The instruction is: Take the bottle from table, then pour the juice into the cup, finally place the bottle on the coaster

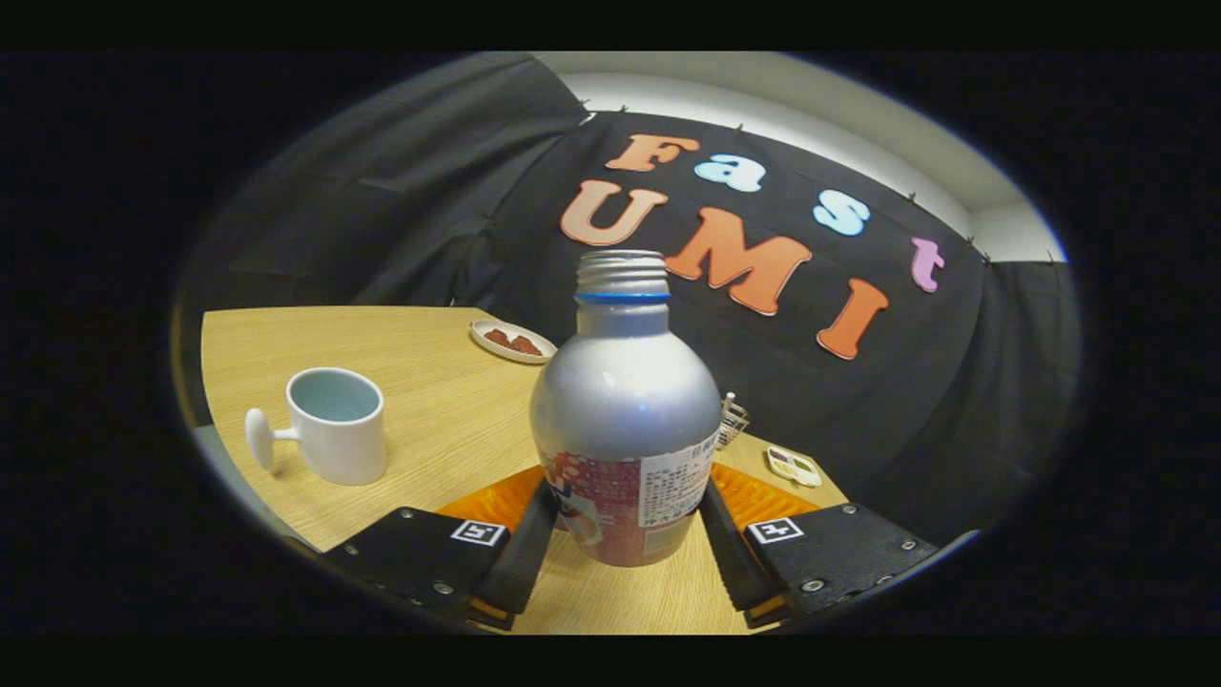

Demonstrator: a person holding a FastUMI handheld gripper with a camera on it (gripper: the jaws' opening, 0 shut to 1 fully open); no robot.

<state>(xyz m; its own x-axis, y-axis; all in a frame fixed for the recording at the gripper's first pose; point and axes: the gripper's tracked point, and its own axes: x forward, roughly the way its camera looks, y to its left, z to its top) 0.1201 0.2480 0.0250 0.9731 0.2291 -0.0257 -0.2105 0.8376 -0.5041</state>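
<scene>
A silver metal bottle (625,401) with a red and white label and an open threaded neck stands upright between my two fingers. My gripper (625,534) is shut on the bottle's lower body, with both black fingers (523,553) pressing its sides. The bottle's base is a little above the wooden table (448,410). An orange ribbed coaster (763,501) lies on the table right behind the bottle, showing on both sides of it. A white cup (337,425) with a pale blue inside and a knob-like handle stands to the left, well apart from the bottle.
A small white plate (512,341) holding reddish-brown pieces sits at the table's far edge. A small wire holder (733,420) and a little white tray (794,466) lie behind the bottle to the right, near the table's right edge.
</scene>
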